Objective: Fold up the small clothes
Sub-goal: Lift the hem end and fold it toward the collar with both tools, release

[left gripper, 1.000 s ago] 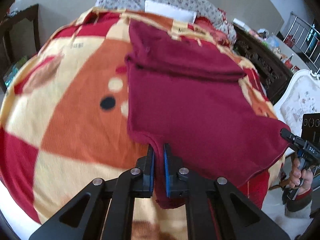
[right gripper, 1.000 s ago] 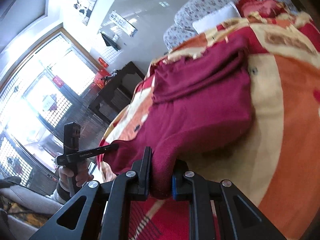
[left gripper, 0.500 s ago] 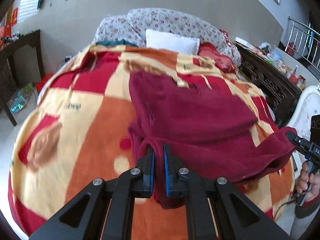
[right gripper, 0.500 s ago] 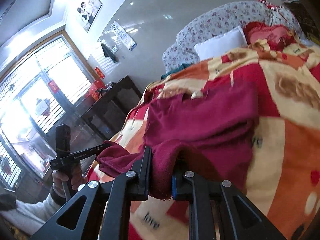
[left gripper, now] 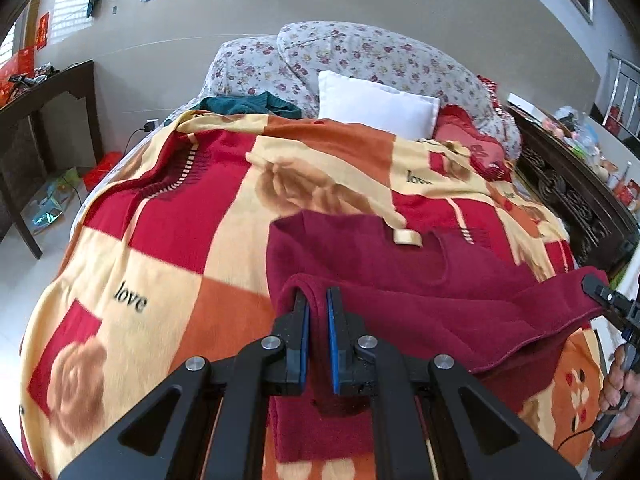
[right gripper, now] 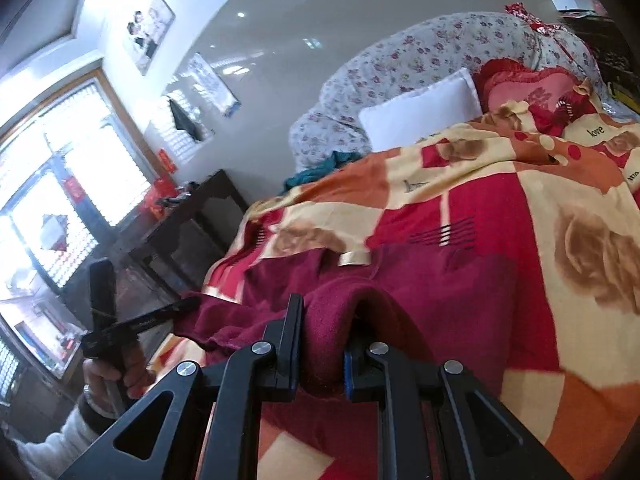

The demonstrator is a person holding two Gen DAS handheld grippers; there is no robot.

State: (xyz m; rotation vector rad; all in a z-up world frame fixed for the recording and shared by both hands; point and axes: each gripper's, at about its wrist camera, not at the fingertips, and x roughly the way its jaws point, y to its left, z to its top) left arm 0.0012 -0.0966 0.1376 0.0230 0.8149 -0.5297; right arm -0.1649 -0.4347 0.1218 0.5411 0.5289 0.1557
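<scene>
A dark red knit garment [left gripper: 420, 280] lies on the checked blanket [left gripper: 168, 232] of a bed, its near hem lifted and carried forward over its upper part. My left gripper [left gripper: 316, 304] is shut on one corner of the hem. My right gripper [right gripper: 324, 320] is shut on the other corner of the garment [right gripper: 440, 288]. In the left wrist view the right gripper [left gripper: 600, 296] shows at the right edge, holding the cloth. In the right wrist view the left gripper [right gripper: 188, 304] shows at the left, holding the cloth.
A white pillow [left gripper: 376, 104], floral bedding [left gripper: 360, 52] and a red cushion [left gripper: 468, 140] lie at the head of the bed. A teal garment [left gripper: 248, 104] lies near them. A dark table [left gripper: 44, 100] stands left of the bed; a dark carved cabinet [left gripper: 576, 192] stands right.
Both grippers have lifted the garment's near hem off the blanket and carried it forward toward the head of the bed, over the upper part of the garment.
</scene>
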